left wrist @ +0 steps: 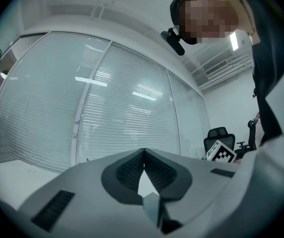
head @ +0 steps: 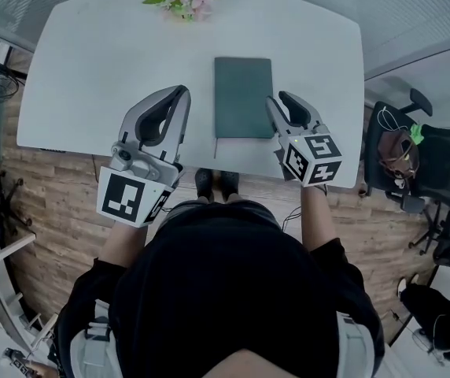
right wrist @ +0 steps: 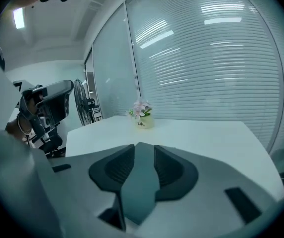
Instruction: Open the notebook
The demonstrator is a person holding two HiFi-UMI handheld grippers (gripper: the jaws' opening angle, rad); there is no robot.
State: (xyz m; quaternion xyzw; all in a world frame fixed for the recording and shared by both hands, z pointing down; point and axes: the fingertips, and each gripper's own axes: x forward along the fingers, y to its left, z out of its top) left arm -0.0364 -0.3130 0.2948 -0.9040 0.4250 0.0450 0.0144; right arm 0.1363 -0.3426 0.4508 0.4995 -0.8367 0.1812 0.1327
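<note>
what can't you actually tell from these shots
Head view: the right gripper overlaps the right edge of the notebook, so contact there is unclear.
Right gripper view: only a green strip shows between the open jaws; which part of the cover is unclear.
Right gripper view: print on the flower pot is too small to read.
Left gripper view: the left gripper faces the blinds; the notebook is out of frame.

Probably an office: glass partitions (right wrist: 206, 58) with blinds, a swivel chair (head: 444, 168), a white table (head: 91, 69).
</note>
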